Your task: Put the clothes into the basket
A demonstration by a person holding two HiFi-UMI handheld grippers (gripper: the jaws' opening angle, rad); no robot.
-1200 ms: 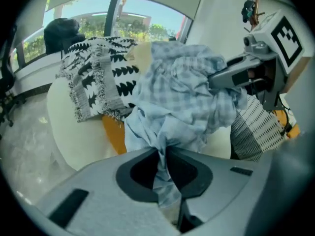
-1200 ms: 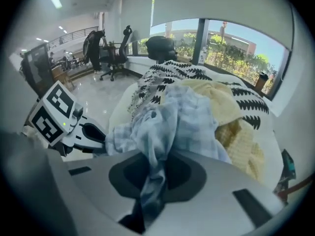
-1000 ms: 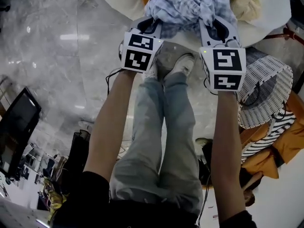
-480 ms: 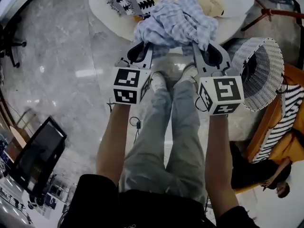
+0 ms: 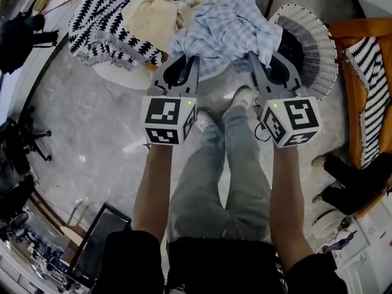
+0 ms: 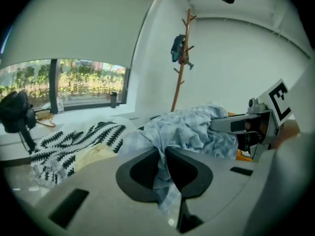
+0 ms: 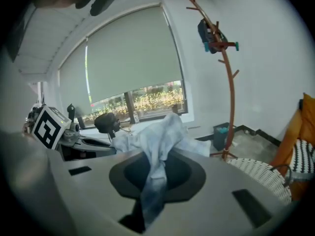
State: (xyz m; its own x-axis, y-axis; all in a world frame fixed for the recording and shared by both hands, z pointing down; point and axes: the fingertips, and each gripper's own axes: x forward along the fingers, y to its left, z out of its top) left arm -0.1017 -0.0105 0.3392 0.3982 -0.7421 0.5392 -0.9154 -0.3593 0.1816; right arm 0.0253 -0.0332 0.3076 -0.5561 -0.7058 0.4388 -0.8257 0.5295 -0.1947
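A light blue checked shirt (image 5: 226, 32) hangs stretched between my two grippers, lifted above the round white table (image 5: 116, 75). My left gripper (image 5: 185, 63) is shut on its left part, and cloth is pinched between the jaws in the left gripper view (image 6: 164, 149). My right gripper (image 5: 256, 61) is shut on its right part, with a fold trailing down through the jaws (image 7: 156, 156). The white wicker basket (image 5: 313, 45) stands just right of the right gripper, its rim (image 7: 261, 176) low at the right. A black-and-white patterned cloth (image 5: 113, 17) and a cream garment (image 5: 153, 18) lie on the table.
An orange chair with a striped cushion (image 5: 367, 72) stands right of the basket, and someone's dark shoes (image 5: 349, 185) are beside it. A wooden coat stand (image 7: 229, 82) rises behind the basket. My own legs (image 5: 214, 164) are below the grippers.
Both grippers have risen together and carried the blue shirt up off the table. The basket now lies closer beside the right gripper, and more of the patterned cloth shows.
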